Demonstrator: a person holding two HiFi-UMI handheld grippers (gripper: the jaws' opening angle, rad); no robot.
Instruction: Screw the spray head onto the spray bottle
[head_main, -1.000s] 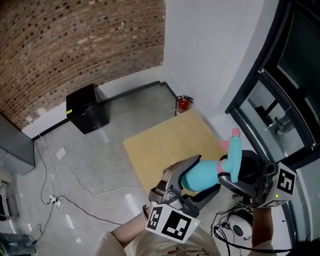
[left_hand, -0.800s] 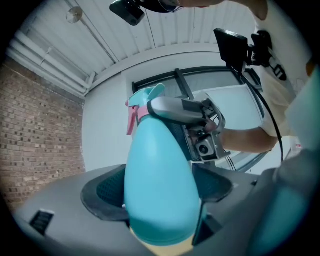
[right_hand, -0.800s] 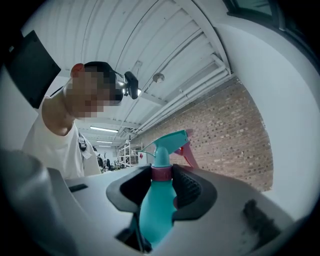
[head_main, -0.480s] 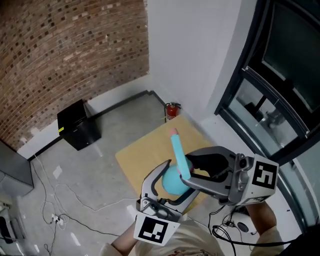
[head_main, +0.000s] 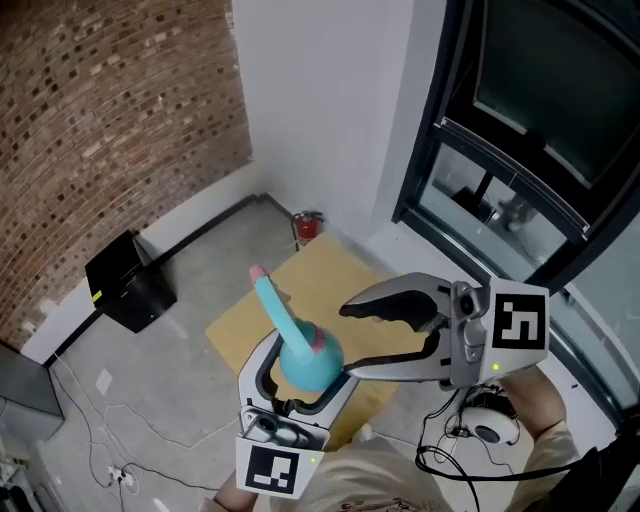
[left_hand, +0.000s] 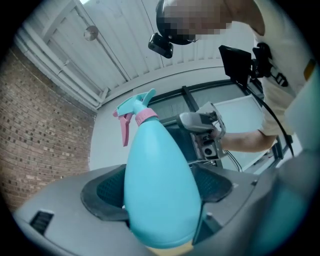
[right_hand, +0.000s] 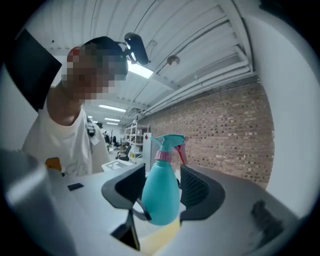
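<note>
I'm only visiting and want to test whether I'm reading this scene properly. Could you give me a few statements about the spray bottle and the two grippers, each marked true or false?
1. The left gripper is clamped on the teal spray bottle. True.
2. The spray head lies on the table, apart from the bottle. False: it sits on top of the bottle's neck.
3. The right gripper is squeezing the spray head. False: its jaws have just been opening, stand wide apart and grip nothing.
4. A red fire extinguisher stands on the floor by the white wall. True.
5. The table is black. False: its top is light wood-coloured.
</note>
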